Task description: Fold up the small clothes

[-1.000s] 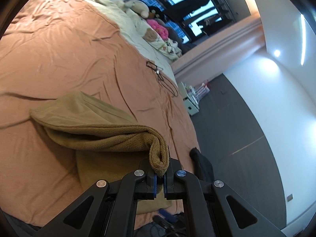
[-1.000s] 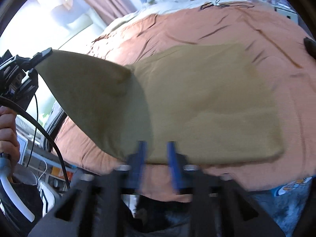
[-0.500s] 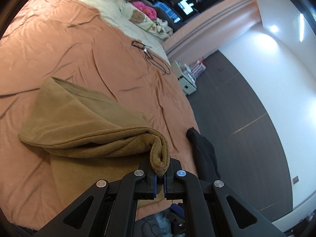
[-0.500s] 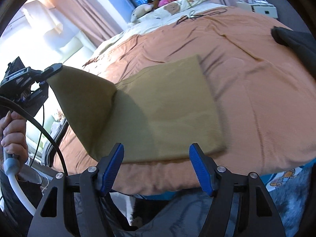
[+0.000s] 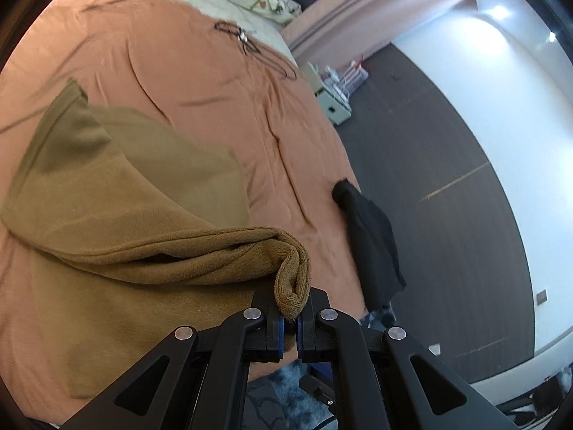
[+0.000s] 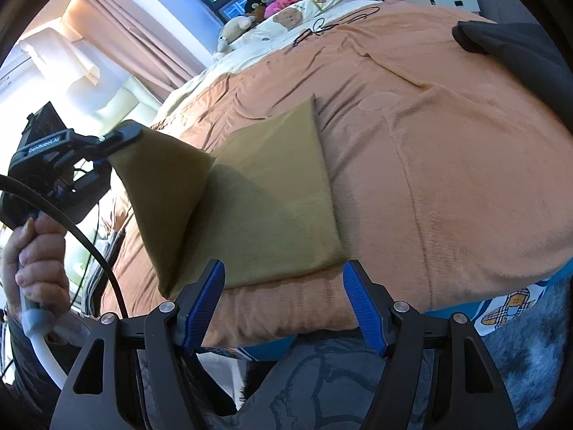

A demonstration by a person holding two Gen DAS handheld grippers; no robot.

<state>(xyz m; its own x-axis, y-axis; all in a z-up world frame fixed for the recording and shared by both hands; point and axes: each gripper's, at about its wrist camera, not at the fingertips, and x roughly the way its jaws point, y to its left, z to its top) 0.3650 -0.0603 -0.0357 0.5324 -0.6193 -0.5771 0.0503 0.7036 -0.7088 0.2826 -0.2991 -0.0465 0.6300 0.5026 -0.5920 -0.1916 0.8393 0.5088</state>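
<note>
Olive-tan fleece garment [image 6: 272,193], soft terry texture, lying mostly flat on orange-brown bedspread [image 6: 447,165] nr front edge. One corner lifted off bed, bunched into thick roll [image 5: 292,279], draping back over flat part as slanted flap. Far edge straight, creased. Rt side still flat, unfolded.

1 tan cloth [image 6: 272,193], 1 black garment [image 5: 372,240], 2 grippers, 1 bed [image 6: 447,165]

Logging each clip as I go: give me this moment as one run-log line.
left claw: shut on towel corner, lifted | right claw: open, empty | rest of towel: flat on bed | fold: unfinished
</note>
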